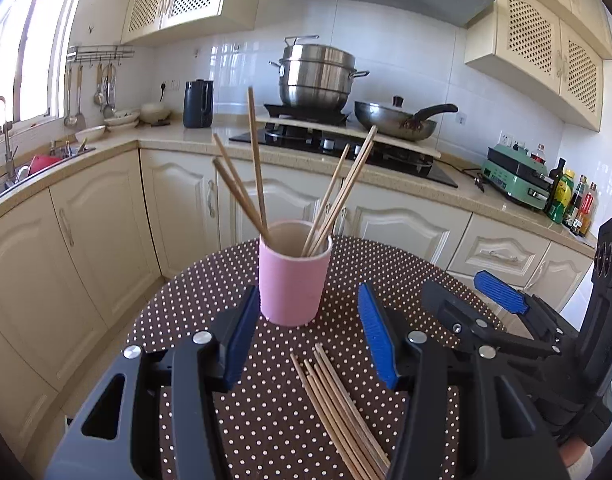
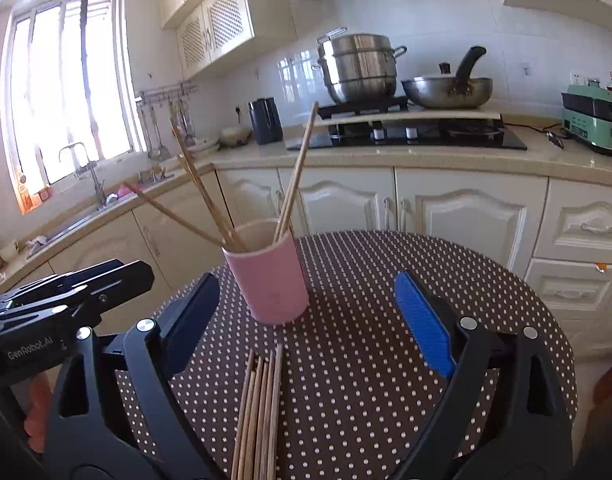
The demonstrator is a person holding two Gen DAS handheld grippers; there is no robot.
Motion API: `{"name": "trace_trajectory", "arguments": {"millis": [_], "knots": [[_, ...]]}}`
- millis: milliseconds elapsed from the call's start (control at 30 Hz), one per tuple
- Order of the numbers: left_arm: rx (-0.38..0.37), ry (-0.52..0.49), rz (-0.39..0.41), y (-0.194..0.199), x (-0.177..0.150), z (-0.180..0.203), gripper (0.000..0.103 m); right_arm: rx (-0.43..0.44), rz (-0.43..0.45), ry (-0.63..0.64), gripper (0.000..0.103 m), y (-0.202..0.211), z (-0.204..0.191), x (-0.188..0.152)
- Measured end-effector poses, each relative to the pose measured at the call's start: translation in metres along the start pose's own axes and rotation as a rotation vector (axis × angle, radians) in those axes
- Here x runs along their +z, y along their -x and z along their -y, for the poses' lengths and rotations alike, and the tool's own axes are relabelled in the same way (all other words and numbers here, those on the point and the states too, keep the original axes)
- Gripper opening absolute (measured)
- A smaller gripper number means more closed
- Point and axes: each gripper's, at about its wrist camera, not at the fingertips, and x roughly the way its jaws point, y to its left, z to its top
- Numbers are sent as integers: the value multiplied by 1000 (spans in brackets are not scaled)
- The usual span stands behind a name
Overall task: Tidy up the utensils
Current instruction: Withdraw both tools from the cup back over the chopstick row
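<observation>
Left gripper (image 1: 311, 338) jaws partly apart, empty; right gripper (image 2: 313, 332) jaws wide apart, empty. Both hover over loose bundle of thin wooden chopsticks (image 2: 260, 408) lying flat on round brown polka-dot table (image 2: 385, 320). Smooth pink cylindrical cup (image 1: 293, 280) stands upright just beyond, more chopsticks leaning inside.

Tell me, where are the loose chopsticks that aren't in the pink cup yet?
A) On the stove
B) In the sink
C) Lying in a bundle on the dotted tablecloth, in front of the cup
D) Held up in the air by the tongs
C: the loose chopsticks lie flat on the dotted tablecloth, in front of the pink cup, with nothing gripping them.
</observation>
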Motion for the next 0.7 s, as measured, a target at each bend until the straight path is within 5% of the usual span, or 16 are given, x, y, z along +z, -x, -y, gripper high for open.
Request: {"name": "trace_trajectory", "arguments": {"millis": [700], "knots": [[38, 104, -213, -38, -61, -38, 52, -62, -361, 72, 88, -55, -4, -62]]}}
